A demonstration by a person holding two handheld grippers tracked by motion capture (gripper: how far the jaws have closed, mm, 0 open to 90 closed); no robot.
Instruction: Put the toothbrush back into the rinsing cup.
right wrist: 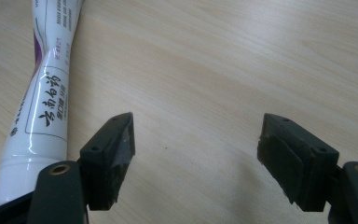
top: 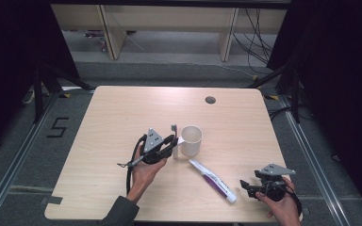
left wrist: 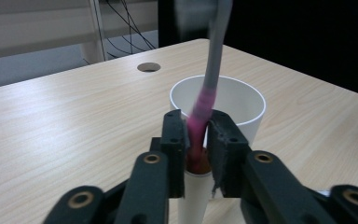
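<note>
The left gripper [top: 172, 142] is seen in the high view near the middle of the pale wooden table [top: 122, 113], held in the person's left hand [top: 144, 173], with its black jaws pointing toward the white round paper cup [top: 191, 140] just ahead of it. Between those jaws a toothbrush with a grey upper handle and a pink lower grip [left wrist: 204, 100] is stood upright; in the left gripper view its pink part sits in the narrow gap, with the jaws close on either side. Whether the pads are pressed against it or are just clear of it cannot be told from the pictures. The brush's lower end appears to be set in a white tube-like piece below the jaws, and the brush head is blurred at the top of that view. The cup's open mouth is seen directly behind the brush, just beyond the jaw tips.

The right gripper [right wrist: 196, 154] is held low over the table's near right part in the right hand [top: 283, 207]. Its jaws are spread wide with only bare wood between them. A white and purple toothpaste tube [right wrist: 42, 98] is laid flat just outside the jaw at the left of the right gripper view, apparently untouched by it.
</note>
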